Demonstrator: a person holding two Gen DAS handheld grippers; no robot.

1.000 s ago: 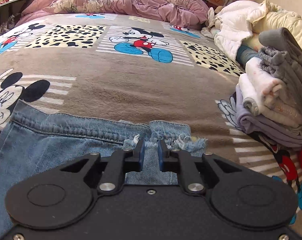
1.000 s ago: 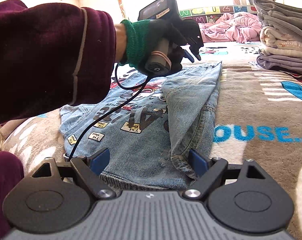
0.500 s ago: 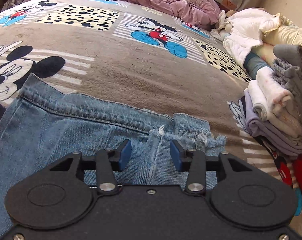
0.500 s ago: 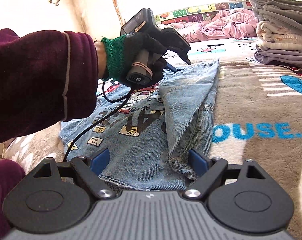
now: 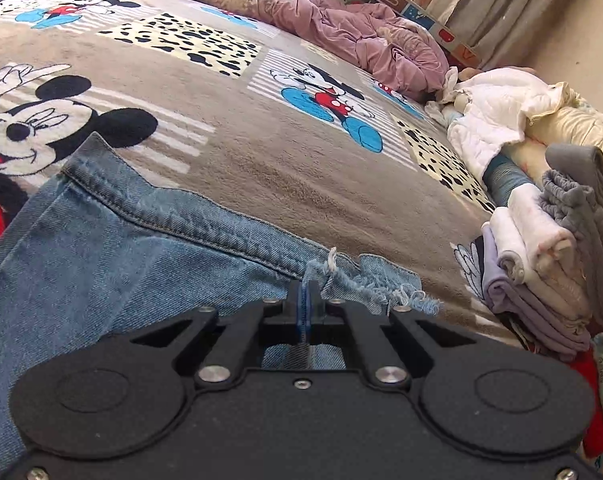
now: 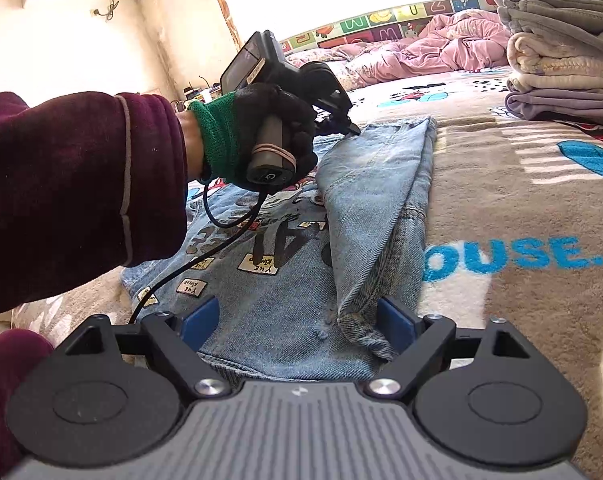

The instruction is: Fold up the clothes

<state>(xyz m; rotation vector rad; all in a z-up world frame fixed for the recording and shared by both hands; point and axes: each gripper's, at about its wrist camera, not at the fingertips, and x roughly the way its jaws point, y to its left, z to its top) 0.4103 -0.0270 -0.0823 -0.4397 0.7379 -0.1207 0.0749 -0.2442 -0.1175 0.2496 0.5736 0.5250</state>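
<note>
Denim covers the near part of the bed: a blue denim garment (image 6: 285,280) lies flat on the brown cartoon-print blanket (image 5: 261,160), printed patches facing up and 1 side panel folded over along its right edge. From the left, a maroon sleeve (image 6: 73,192) and a gloved left hand (image 6: 269,136) hold the left gripper (image 5: 303,304) down at the garment's far end. Its jaws have just been closing and now sit clenched, blue pads together, beside the frayed cuff (image 5: 373,284); whether cloth is pinched between the pads cannot be told. The right gripper (image 6: 297,324) hangs over the garment's near hem, released, its 2 blue pads wide apart, with the folded panel's lower corner lying between them. Farther right, a stack of folded clothes (image 6: 561,64) in grey, cream and lilac sits on the blanket, well apart from the denim. A rumpled pink quilt (image 5: 341,36) lies along the far end of the bed.
</note>
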